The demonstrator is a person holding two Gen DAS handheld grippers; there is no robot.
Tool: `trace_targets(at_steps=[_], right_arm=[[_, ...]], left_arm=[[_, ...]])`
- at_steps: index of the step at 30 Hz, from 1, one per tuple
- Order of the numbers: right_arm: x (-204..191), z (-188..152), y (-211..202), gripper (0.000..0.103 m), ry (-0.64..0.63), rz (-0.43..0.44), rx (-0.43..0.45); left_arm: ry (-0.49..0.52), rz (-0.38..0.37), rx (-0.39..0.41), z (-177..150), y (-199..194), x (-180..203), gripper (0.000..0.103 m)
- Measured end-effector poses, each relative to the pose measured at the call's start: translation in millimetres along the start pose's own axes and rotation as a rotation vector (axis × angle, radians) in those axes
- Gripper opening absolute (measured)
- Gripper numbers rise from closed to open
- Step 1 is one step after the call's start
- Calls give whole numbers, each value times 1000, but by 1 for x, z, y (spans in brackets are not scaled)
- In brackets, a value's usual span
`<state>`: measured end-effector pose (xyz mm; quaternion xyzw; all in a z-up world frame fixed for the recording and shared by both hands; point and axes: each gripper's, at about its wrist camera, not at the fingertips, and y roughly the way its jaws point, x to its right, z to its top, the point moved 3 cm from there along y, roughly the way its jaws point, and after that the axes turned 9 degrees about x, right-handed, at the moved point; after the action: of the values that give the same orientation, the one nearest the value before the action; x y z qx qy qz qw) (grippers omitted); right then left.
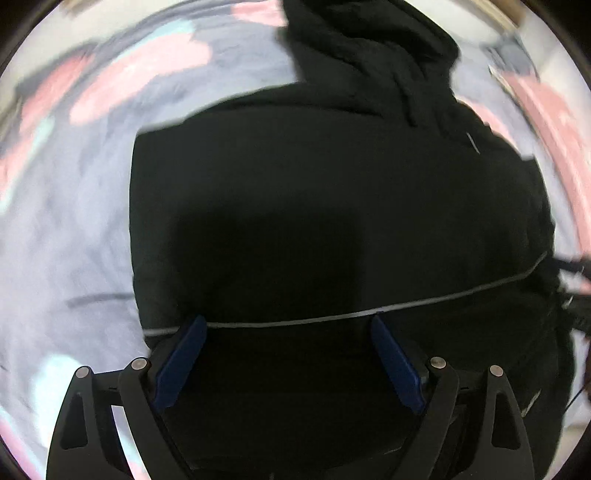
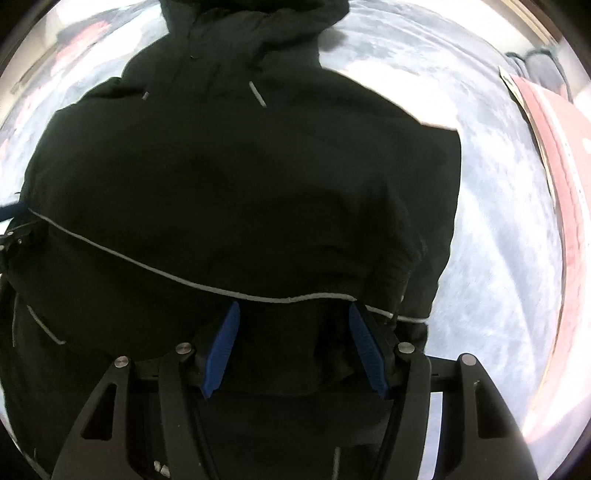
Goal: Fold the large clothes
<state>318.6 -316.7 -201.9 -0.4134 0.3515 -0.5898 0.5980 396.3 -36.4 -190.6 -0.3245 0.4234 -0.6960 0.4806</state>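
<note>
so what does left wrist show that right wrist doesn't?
Left wrist only: pink and pale blue patches on the bedding left of the jacket. Right wrist only: two short grey marks below the hood, and a red-edged item at far right. Both: the black hooded jacket with its grey piping line, and an open gripper over the hem, left gripper, right gripper.

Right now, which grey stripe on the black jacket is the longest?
The long stripe crossing the jacket from side to side, just past the right hand-held gripper. The two short stripes below the hood are only little dashes.
</note>
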Motion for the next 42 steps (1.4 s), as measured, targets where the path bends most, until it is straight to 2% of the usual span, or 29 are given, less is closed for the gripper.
trace_targets(at_steps=[1,3,4,8,10,12,16,19,21,22,23,24,25,26,28,30,32,33,34,35,37,40,42], right_arm=[[3,8,-8,65,9,24,10],[16,28,-32,65,45,102,54],[23,41,-43,65,63,135,86],[52,113,-59,65,123,168,211],[71,154,-44,65,147,133,264],[83,192,-31,65,186,118,299],[97,251,5,65,274,126,311],[97,270,28,65,281,102,289],[92,283,55,63,281,125,253],[90,284,65,31,275,132,232],[86,287,78,5,248,121,197],[87,289,82,6,225,74,181],[91,288,75,5,233,68,209],[97,288,67,5,258,104,245],[107,278,35,5,283,158,339],[99,268,30,5,225,136,368],[83,257,58,5,131,79,308],[75,251,82,6,110,86,245],[71,246,99,6,93,90,201],[66,240,117,7,63,78,154],[63,232,132,8,37,91,127],[71,235,113,10,38,117,144],[78,235,92,13,35,145,173]], left_arm=[[29,-41,18,7,-12,5,83],[61,-119,76,30,-37,9,83],[76,-144,133,50,-54,9,83],[66,-151,270,125,-68,-1,83],[17,-127,319,176,-53,-9,83],[-50,-121,332,206,-36,-16,83],[-189,-202,293,262,20,-35,83],[-195,-153,247,290,67,-30,83],[-184,-129,253,290,76,-21,79],[-182,-123,262,295,83,-22,43],[-180,-115,247,295,88,-26,13],[-212,-131,206,296,93,-36,7],[-260,-191,233,290,77,-50,7],[-276,-237,263,293,72,-57,7],[-276,-338,313,280,37,-73,8],[-269,-393,313,269,33,-81,11],[-256,-374,180,259,73,-86,11],[-243,-318,101,252,102,-88,11],[-201,-275,23,240,134,-85,16],[-171,-281,22,234,145,-81,17],[-123,-276,93,230,137,-74,20],[-93,-245,93,226,115,-76,33],[-71,-225,117,222,95,-83,37]])
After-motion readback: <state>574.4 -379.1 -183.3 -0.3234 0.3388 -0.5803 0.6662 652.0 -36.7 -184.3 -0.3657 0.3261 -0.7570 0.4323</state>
